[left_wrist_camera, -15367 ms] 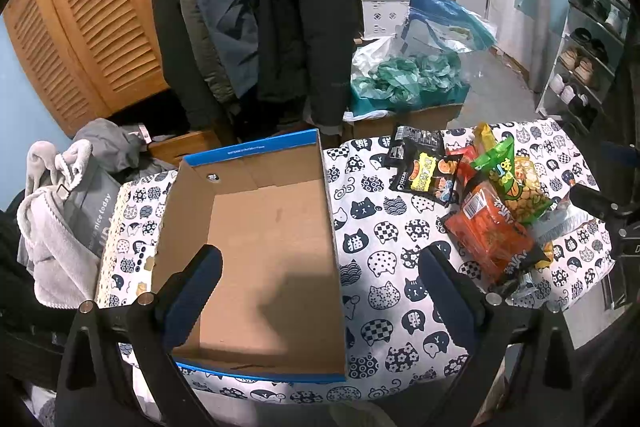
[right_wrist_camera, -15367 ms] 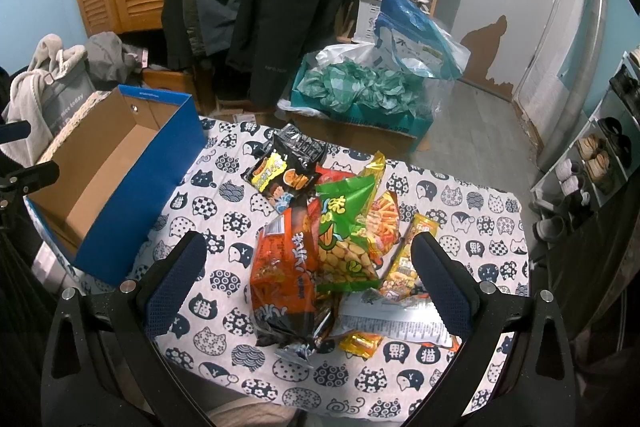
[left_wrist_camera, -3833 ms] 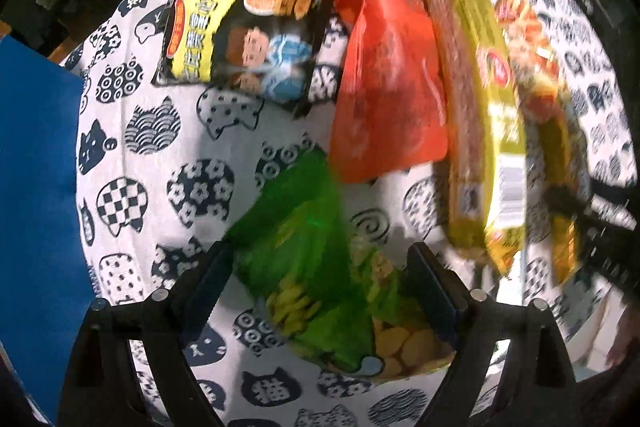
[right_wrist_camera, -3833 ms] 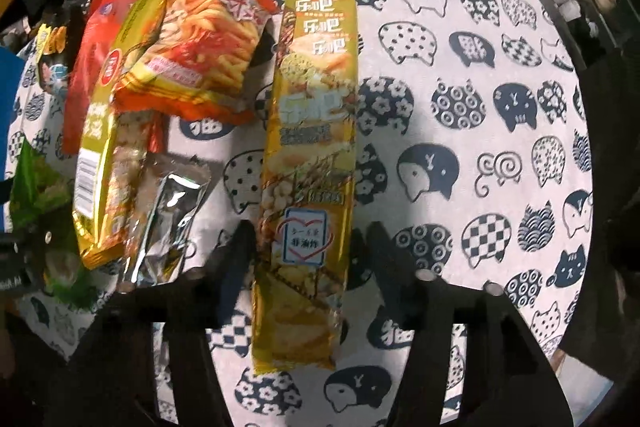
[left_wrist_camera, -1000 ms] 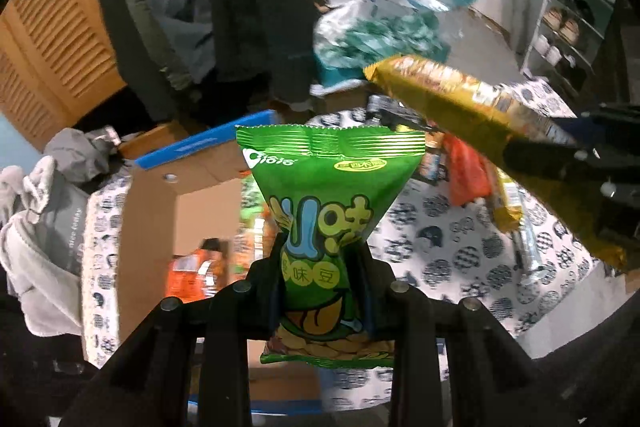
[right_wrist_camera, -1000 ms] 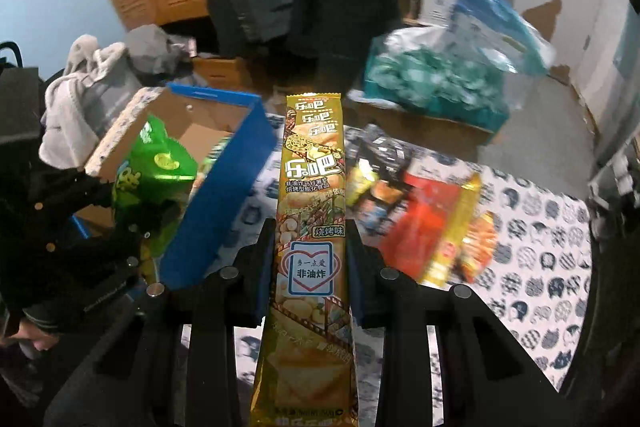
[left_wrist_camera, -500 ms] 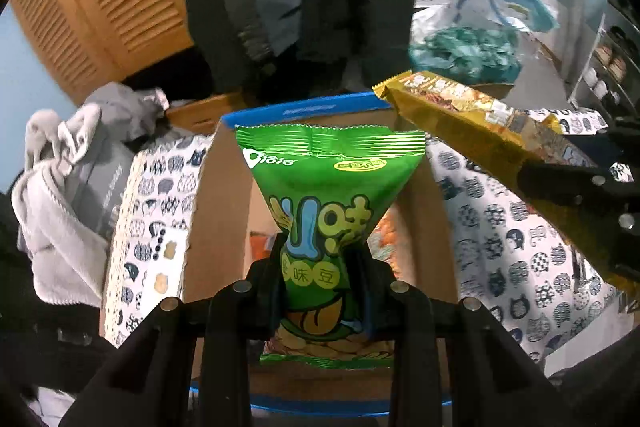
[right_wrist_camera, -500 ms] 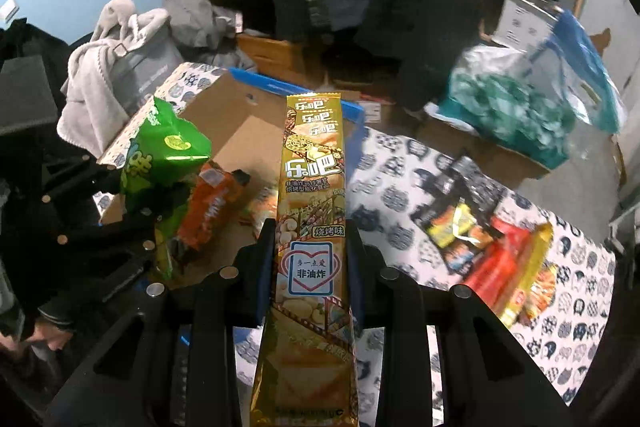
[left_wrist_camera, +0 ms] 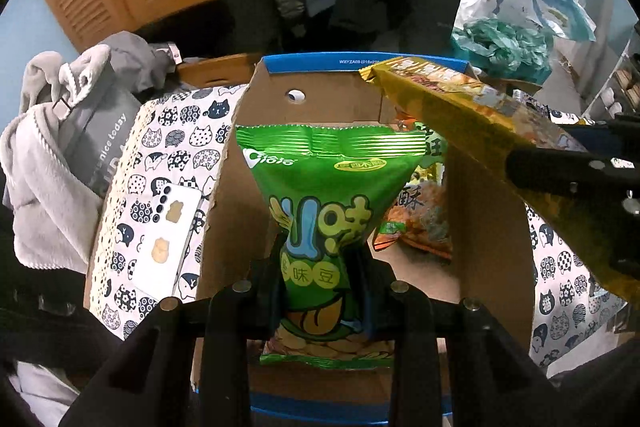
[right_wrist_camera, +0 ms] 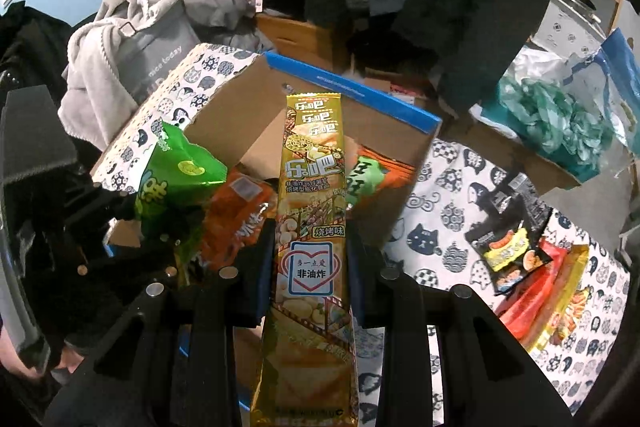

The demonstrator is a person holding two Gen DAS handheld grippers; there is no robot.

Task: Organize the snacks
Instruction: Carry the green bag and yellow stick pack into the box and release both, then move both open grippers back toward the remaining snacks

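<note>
My left gripper (left_wrist_camera: 320, 279) is shut on a green snack bag (left_wrist_camera: 324, 187), held upright over the open blue-rimmed cardboard box (left_wrist_camera: 360, 65). My right gripper (right_wrist_camera: 310, 267) is shut on a long yellow snack pack (right_wrist_camera: 314, 195), whose far end reaches over the same box (right_wrist_camera: 360, 87). In the left wrist view that yellow pack (left_wrist_camera: 472, 123) slants in from the right above the box. Orange snack bags (right_wrist_camera: 236, 215) lie on the box floor. The green bag (right_wrist_camera: 176, 171) and the left gripper's dark body show at the left of the right wrist view.
The table wears a cat-print cloth (right_wrist_camera: 440, 223). A black snack bag (right_wrist_camera: 508, 239), a red one and a yellow one lie on it right of the box. A white phone (left_wrist_camera: 168, 239) lies left of the box. Grey clothing (left_wrist_camera: 52, 163) is heaped at the far left; coats hang behind.
Both grippers have carried their packs leftward from the snack pile to above the box. The box now fills the middle of both views, and both hands sit a little lower.
</note>
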